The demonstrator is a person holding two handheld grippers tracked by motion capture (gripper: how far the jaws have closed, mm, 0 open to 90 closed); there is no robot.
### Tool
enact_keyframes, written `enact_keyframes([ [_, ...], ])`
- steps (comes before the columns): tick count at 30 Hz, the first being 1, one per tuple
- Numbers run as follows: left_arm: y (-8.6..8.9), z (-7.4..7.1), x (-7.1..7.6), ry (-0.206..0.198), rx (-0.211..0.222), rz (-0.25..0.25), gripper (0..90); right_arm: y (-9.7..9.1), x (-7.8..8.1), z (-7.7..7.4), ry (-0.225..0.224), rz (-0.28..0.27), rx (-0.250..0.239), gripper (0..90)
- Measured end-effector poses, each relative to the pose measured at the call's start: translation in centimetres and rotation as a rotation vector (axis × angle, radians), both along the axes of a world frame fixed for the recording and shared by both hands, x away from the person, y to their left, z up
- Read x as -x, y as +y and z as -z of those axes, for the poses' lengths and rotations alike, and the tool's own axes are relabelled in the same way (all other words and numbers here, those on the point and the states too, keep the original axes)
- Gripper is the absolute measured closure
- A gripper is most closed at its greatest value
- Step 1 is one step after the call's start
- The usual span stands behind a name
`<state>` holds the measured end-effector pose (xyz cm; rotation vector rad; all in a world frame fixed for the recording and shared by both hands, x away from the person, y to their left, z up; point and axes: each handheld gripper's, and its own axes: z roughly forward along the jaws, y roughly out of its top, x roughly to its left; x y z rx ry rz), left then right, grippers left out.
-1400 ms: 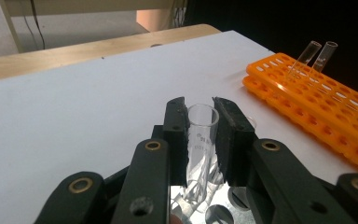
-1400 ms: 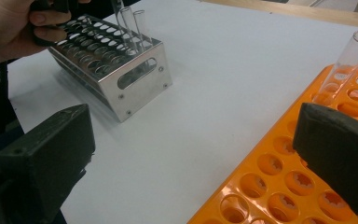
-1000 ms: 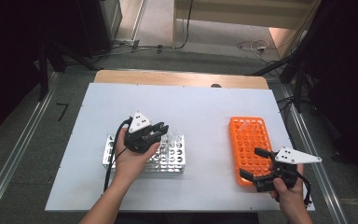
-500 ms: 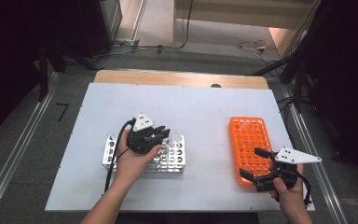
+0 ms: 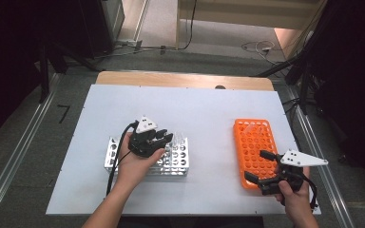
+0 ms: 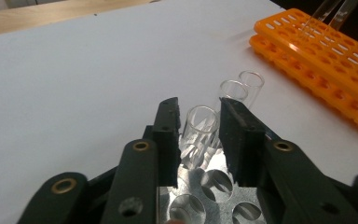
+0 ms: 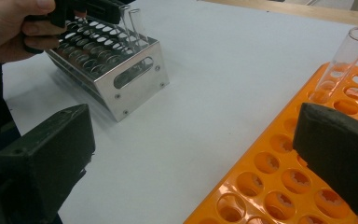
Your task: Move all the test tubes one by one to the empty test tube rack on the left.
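Nearest the person, the right gripper [image 5: 266,172] hangs over the near end of the orange rack [image 5: 254,142], jaws spread wide and holding nothing. Left of it, over the metal rack [image 5: 178,161], the left gripper [image 6: 200,140] has just been opening its jaws: a clear tube [image 6: 200,122] stands in its hole between the pads, with a sliver of gap on either side (released, I judge, so this tube counts as placed). Against the earlier frames, both hands sit where they were. Farther off, two more tubes [image 6: 242,86] stand in that rack, on the white bench [image 5: 195,109].
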<state>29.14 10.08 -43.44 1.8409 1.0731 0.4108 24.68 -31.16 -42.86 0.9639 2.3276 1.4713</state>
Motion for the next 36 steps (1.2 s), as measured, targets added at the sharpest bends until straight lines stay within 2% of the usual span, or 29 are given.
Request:
enact_keyframes([
  [2,0.1,-0.1,0.2,-0.010,0.006,0.005,59.0,-0.1,0.0,0.0,0.000,0.000,-0.002,0.0],
  [8,0.7,-0.5,1.4,-0.047,0.065,0.015,37.6,-0.1,-0.1,-0.2,-0.001,0.012,-0.002,0.0],
  [16,1.1,-1.2,3.4,-0.088,0.091,0.041,11.5,-0.3,-0.8,-1.1,-0.011,0.051,-0.011,0.0],
  [22,1.5,-1.5,4.9,-0.109,0.118,0.071,2.8,-0.7,-1.8,-1.8,-0.013,0.084,-0.019,0.0],
  [27,1.9,-1.2,5.5,-0.113,0.146,0.085,0.0,-1.0,-2.8,-2.3,-0.016,0.132,-0.008,0.0],
  [33,2.1,-1.2,5.7,-0.128,0.172,0.098,0.0,-1.7,-5.0,-2.7,-0.006,0.167,-0.015,0.0],
  [36,2.1,-1.1,5.7,-0.125,0.177,0.099,0.0,-1.9,-6.4,-3.0,-0.010,0.198,0.004,0.0],
])
